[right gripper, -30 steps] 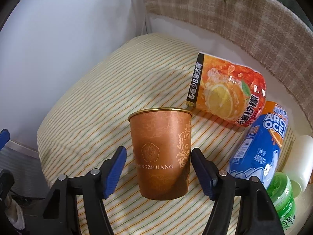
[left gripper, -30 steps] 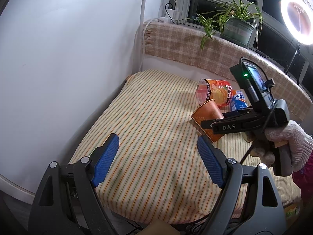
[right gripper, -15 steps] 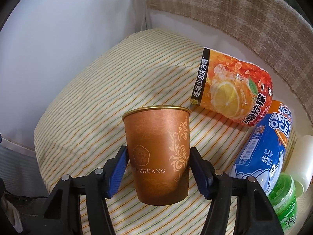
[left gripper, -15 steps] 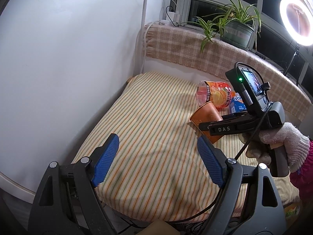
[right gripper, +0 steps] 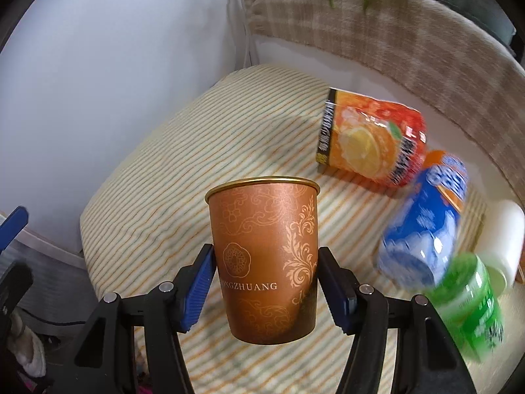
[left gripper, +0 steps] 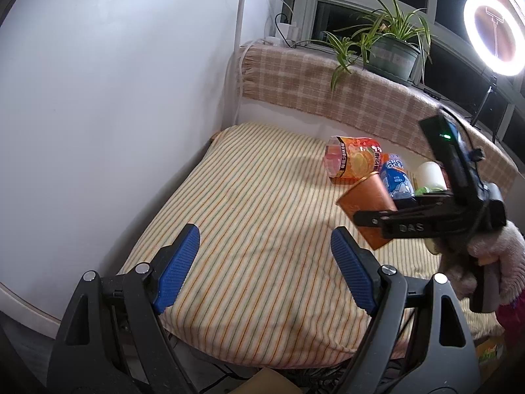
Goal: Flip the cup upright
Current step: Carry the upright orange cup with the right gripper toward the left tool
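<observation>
**A:** Right wrist view has the cup pinched between my right gripper pads, low on the body, rim pointing away from the camera. From the left wrist view it looks lifted off the striped cloth and tilted, rim leaning toward the wall.

**B:** And your left gripper?

**A:** Spread wide, holding nothing, hanging over the near part of the cloth.

**B:** So how would you finish the flip?

**A:** I'd roll the wrist until the rim is level, then lower the base flat onto a bare patch, well apart from the orange bottle and blue bottle. Thin cup, so I reckon keep the squeeze light, and only let go once it sits steady.
</observation>
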The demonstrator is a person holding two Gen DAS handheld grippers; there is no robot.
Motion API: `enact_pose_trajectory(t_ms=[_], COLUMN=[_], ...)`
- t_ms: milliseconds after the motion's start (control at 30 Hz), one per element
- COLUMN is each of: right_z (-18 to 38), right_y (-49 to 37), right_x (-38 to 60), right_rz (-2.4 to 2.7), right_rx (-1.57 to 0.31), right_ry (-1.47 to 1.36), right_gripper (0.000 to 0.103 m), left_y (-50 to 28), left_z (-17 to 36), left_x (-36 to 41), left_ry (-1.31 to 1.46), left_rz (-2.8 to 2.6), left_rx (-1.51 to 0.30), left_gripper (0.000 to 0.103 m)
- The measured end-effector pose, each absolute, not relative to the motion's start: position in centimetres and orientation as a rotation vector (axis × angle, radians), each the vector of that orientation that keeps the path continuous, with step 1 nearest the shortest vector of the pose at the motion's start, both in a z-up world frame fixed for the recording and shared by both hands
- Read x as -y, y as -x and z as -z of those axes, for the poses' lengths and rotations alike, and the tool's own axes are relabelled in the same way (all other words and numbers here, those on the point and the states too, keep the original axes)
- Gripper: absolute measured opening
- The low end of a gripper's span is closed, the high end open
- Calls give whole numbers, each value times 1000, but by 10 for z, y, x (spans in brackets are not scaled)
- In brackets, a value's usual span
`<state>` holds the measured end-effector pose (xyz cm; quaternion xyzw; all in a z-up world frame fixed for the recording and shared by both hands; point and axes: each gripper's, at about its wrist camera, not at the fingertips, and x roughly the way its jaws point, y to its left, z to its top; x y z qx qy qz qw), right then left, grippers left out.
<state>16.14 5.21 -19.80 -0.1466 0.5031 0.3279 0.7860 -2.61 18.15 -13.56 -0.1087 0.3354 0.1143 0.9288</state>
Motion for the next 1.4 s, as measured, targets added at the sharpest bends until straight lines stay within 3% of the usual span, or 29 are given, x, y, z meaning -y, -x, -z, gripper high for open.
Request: enact_pose_trajectory(t_ms=[667, 1400], right_z=[192, 206], right_y=[-112, -116], right_x=[97, 130], right_rz=[-517, -460], right_rx=[-1094, -1135], right_ry=[69, 47], right_gripper=[64, 64], left_y=[17, -3], left_z=[137, 147], left_x=[-132, -93], left_ry=[171, 106], left_rz=[-122, -13], left_rx=[-705, -754], left_gripper=[84, 84])
